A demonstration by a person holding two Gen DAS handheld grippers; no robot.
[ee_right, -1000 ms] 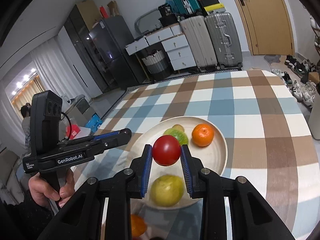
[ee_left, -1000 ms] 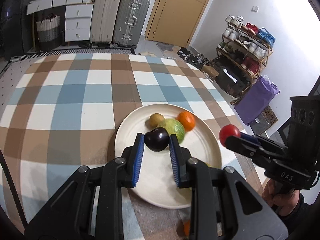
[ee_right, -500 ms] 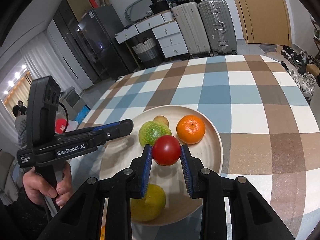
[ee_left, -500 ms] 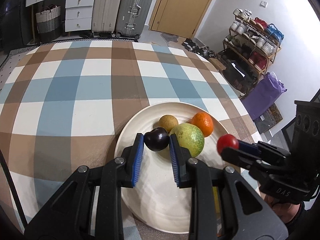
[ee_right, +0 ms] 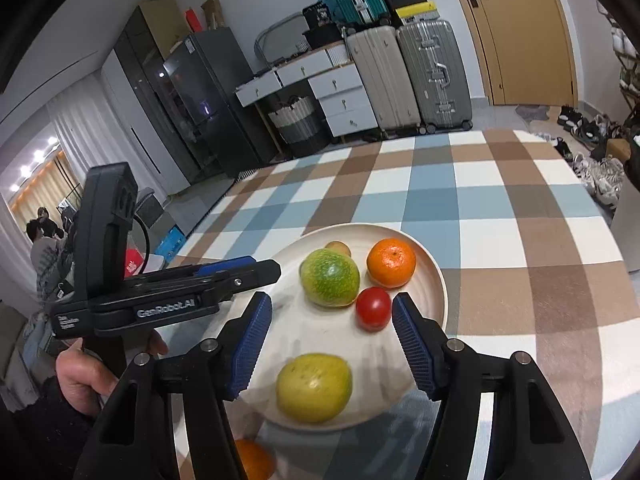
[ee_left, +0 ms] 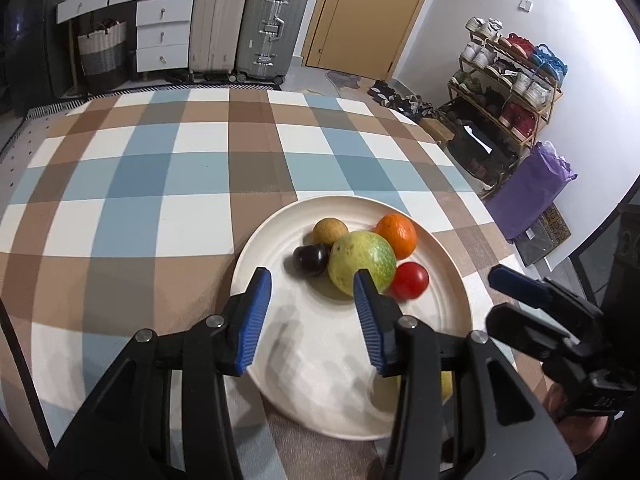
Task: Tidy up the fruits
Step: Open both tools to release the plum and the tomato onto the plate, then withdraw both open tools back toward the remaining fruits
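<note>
Both grippers hover low over the plate (ee_left: 448, 332), fingers spread and empty: left gripper (ee_left: 312, 280) at lower centre, right gripper (ee_right: 332, 312) near the tomato (ee_right: 373, 308).

You've got one plate (ee_left: 256, 240). On it, six fruits: one orange (ee_left: 396, 236), one big green fruit (ee_left: 362, 262), one tomato (ee_left: 409, 280), one dark plum (ee_left: 310, 260), one small brown fruit (ee_left: 329, 231), and one yellow-green fruit (ee_right: 314, 387) at the plate's 6 o'clock in the right wrist view. One more orange fruit (ee_right: 254, 460) sits off the plate, around 7 o'clock. Two suitcases (ee_left: 240, 20) at 12 o'clock.
</note>
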